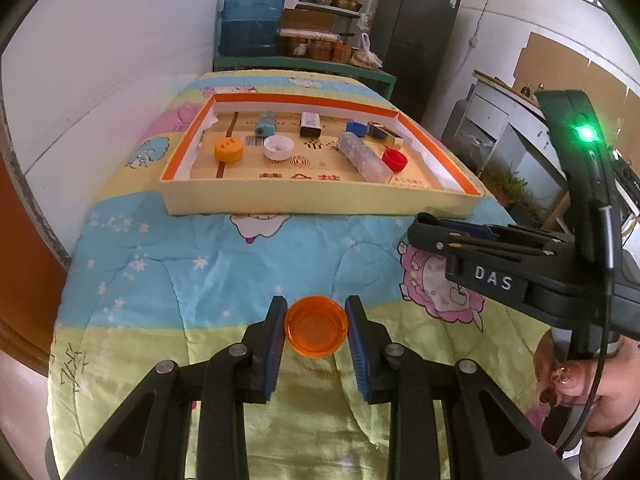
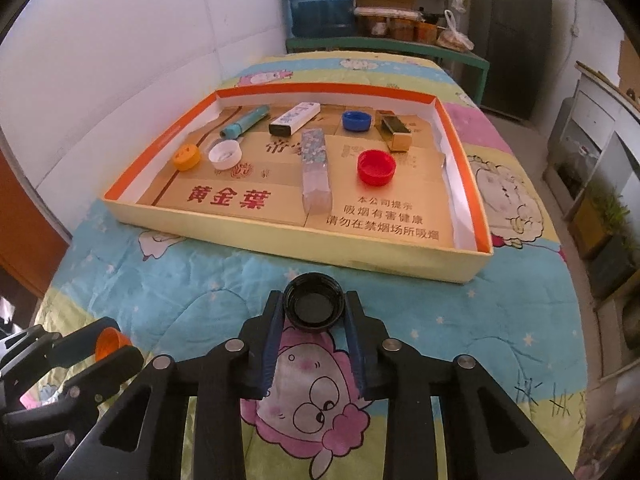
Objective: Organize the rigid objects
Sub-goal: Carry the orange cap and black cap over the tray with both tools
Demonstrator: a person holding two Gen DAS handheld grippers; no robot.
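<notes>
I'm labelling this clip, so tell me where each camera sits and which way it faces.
Left wrist: on the left gripper, looking forward over the quilt to the tray; its fingers hold an orange cap; the right gripper and a hand show at right.
Right wrist: on the right gripper, facing the tray; its fingers hold a black cap; the left gripper shows lower left.
Shared: tray, quilt, both grippers, orange cap.

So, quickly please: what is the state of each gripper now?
Left gripper: shut on the orange cap.
Right gripper: shut on the black cap.
</notes>
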